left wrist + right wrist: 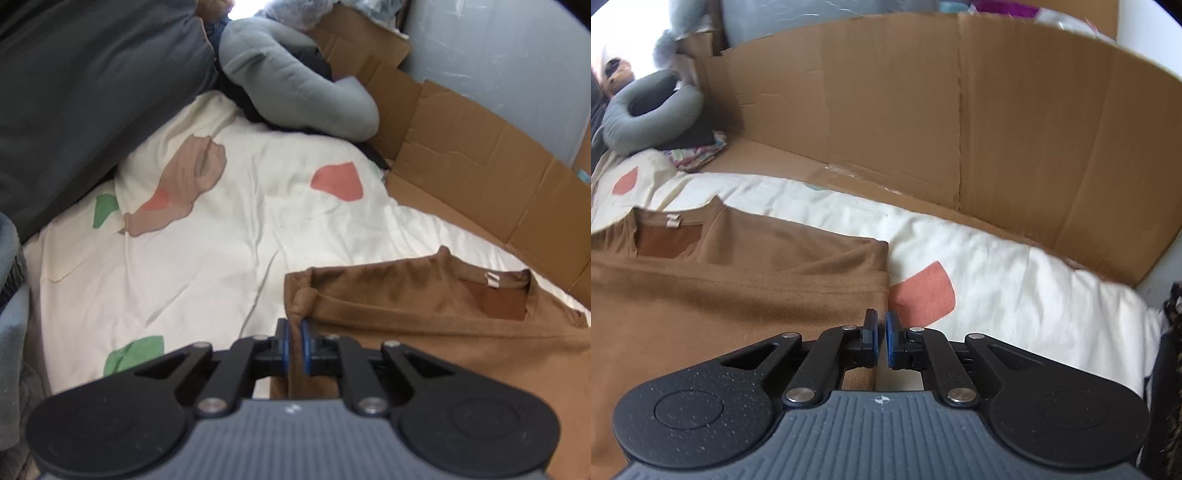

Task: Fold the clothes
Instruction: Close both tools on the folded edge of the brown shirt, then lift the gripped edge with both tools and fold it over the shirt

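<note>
A brown t-shirt lies on a bed's cream duvet with coloured patches, its neckline and label toward the cardboard sheet that stands behind the bed. A hem-like edge runs across the shirt just below the neckline, so the lower part looks folded up over the chest.

The left tool is pinched shut on the shirt's left edge, where the cloth bunches into a small knot above its pads. The right tool sits at the shirt's right edge with its jaws nearly closed; a thin strip of fabric edge seems to pass between them, though I cannot tell for certain.

To fold well, I'd judge both grips should sit level with each other on the shirt, keep the edge taut between them, and move together so the layers stay aligned and the bunch at the left smooths out.
</note>
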`<state>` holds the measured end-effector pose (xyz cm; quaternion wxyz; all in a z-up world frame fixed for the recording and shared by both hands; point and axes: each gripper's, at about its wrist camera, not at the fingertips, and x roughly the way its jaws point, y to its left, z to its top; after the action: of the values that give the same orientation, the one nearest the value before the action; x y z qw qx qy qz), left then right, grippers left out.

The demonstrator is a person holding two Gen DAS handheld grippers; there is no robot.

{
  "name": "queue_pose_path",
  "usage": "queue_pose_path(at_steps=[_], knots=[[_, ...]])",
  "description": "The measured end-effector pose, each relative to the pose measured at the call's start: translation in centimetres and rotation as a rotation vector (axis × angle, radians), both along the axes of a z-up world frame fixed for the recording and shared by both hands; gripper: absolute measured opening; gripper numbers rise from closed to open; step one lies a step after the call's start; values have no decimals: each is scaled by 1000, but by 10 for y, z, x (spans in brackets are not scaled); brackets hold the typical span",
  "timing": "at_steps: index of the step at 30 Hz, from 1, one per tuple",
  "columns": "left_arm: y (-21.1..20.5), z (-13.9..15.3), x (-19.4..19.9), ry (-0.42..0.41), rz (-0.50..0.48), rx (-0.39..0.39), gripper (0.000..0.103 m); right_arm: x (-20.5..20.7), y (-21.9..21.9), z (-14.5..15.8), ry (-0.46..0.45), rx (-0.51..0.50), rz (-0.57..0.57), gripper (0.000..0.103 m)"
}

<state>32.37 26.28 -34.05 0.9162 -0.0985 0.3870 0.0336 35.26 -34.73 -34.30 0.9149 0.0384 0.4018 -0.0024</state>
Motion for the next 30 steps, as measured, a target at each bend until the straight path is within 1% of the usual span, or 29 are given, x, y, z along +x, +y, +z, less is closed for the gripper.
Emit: queue_pose_path(at_steps=[2,3,4,6,8,14,15,16,18,19,20,25,27,30], knots=[[-1,-1,5,10,-4,3,11,6,-2,-2,9,26,-4,8],[-1,-2,7,14,-4,3,11,9,-3,-3,11,33,-6,19],[-1,-3,9,18,-4,2,13,12,-3,-3,13,41,-7,33],[-1,-4,11,24,-6,0,14,18,-5,-5,18,61,-12,37],[-2,-5,13,27,-9,2,14,24,-8,-8,32,85,-28,37],[-2,-6,21,36,-21,3,15,38,-13,-17,57,153,-47,37],[-2,-7,22,37,-22,4,15,39,-12,-18,59,162,-43,33],[-2,-8,22,40,-22,6,15,40,-12,-18,59,166,-37,23],[-3,-9,24,43,-24,10,15,40,-9,-17,57,163,-29,15],[-3,-9,24,43,-25,13,15,40,-8,-16,53,159,-25,8],[-4,-9,24,43,-26,16,15,39,-6,-14,47,151,-20,6],[-11,-5,21,30,-42,69,15,29,-2,-1,3,104,-11,4],[-14,-1,17,16,-44,91,13,25,-1,4,-16,88,-7,4],[-18,4,12,-2,-42,141,8,18,2,12,-45,63,-2,4]])
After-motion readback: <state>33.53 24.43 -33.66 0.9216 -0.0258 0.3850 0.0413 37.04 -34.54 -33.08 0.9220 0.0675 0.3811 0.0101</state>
